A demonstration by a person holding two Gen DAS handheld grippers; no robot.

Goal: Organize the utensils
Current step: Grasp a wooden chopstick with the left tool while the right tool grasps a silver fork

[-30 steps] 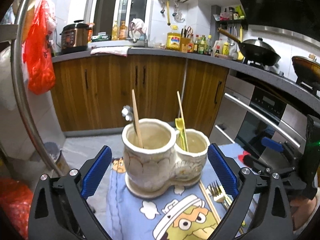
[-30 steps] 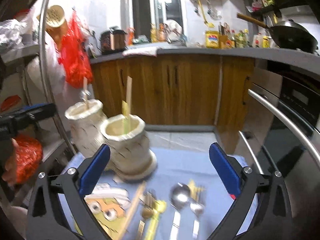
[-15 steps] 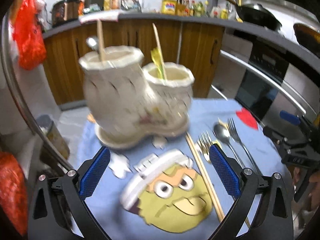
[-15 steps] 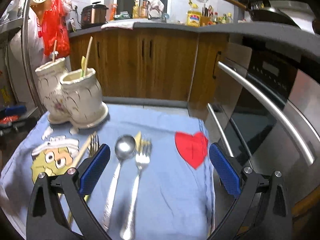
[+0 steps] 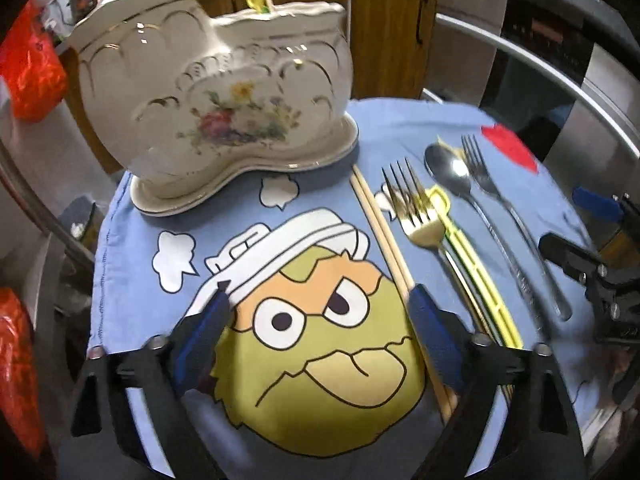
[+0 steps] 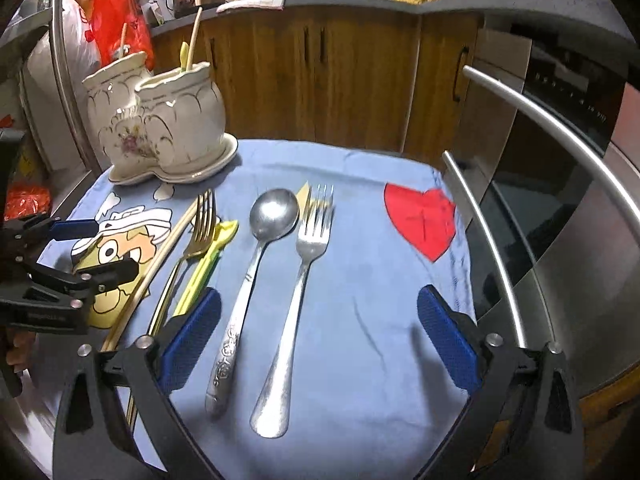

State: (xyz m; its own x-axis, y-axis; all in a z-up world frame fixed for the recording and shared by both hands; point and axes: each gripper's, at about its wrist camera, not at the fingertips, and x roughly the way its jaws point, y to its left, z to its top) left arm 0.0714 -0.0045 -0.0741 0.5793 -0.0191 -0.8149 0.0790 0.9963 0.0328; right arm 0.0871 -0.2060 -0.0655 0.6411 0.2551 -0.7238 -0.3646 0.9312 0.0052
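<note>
Right wrist: both grippers (image 6: 318, 330) (image 5: 318, 330) gape wide over smooth steel spoon (image 6: 256, 264), fork (image 6: 298, 292).

My right gripper (image 6: 318, 338) has a black plastic frame, two fingers faced with blue textured pads (image 6: 190, 338), and silver screw heads at the joints. My left gripper (image 5: 320, 334) is identical: black frame, blue pads (image 5: 434, 338), silver screws.
</note>
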